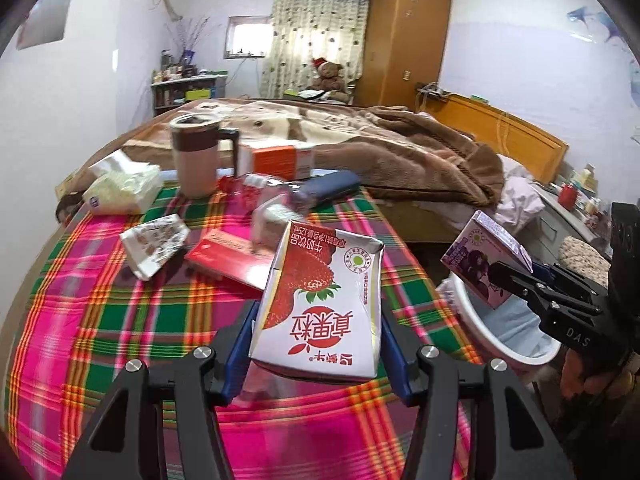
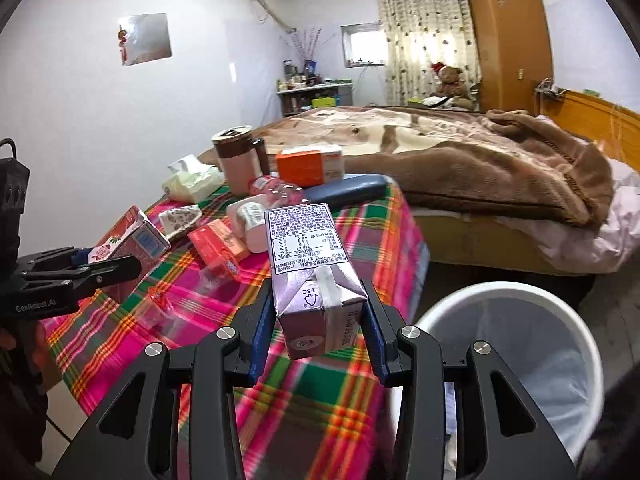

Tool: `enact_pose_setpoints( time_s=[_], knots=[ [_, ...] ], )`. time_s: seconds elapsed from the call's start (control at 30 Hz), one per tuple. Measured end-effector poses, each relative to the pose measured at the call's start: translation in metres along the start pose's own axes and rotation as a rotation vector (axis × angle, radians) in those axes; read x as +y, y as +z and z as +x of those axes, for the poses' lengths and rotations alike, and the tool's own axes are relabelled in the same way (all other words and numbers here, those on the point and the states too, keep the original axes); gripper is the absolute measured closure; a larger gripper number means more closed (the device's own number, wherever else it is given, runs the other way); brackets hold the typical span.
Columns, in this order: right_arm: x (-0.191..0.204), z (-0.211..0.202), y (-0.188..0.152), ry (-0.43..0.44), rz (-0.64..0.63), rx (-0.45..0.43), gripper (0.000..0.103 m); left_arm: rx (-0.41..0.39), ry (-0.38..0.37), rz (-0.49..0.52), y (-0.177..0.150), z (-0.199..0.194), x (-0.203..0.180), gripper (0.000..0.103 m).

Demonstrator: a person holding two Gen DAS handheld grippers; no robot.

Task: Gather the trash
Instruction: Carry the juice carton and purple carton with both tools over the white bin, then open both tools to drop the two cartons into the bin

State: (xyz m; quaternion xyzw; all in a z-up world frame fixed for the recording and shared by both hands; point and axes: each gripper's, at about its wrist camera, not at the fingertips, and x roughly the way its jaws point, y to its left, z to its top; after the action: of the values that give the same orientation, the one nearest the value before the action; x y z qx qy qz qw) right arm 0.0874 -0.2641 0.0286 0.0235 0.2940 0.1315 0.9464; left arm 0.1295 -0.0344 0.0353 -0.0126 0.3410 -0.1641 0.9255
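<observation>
The left gripper (image 1: 316,332) clamps a red-and-white strawberry milk carton (image 1: 320,300) above the plaid-covered table (image 1: 120,320), while the right gripper (image 2: 320,320) clamps a purple drink carton (image 2: 312,264) beside the white plastic bin (image 2: 520,292).

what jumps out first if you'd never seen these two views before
The loud pink-and-green plaid tablecloth grabs the eye first, littered with cartons and boxes. Above it the left gripper clamps a strawberry milk carton, while the right gripper clamps a purple drink carton. The white trash bin stands on the floor just off the table's edge, in front of the bed.
</observation>
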Motion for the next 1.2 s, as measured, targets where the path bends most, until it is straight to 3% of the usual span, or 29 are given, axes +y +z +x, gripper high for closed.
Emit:
enact_pose_setpoints(
  time_s=[0.37,0.6,0.8,1.2],
  knots=[
    [-0.037,-0.039,-0.014,-0.143,0.095,-0.044,0.061,0.002,-0.114,0.093,0.002,0.008,-0.07,0.046],
    [-0.07,-0.051,-0.027,-0.243,0.182,-0.026,0.061,0.029,-0.203,0.147,0.004,0.026,-0.12,0.046],
    [-0.093,-0.056,-0.038,-0.302,0.228,-0.005,0.061,0.07,-0.237,0.194,0.0,0.051,-0.161,0.046],
    [-0.12,-0.053,-0.057,-0.366,0.27,0.062,0.061,0.127,-0.279,0.247,-0.005,0.087,-0.209,0.046]
  ],
)
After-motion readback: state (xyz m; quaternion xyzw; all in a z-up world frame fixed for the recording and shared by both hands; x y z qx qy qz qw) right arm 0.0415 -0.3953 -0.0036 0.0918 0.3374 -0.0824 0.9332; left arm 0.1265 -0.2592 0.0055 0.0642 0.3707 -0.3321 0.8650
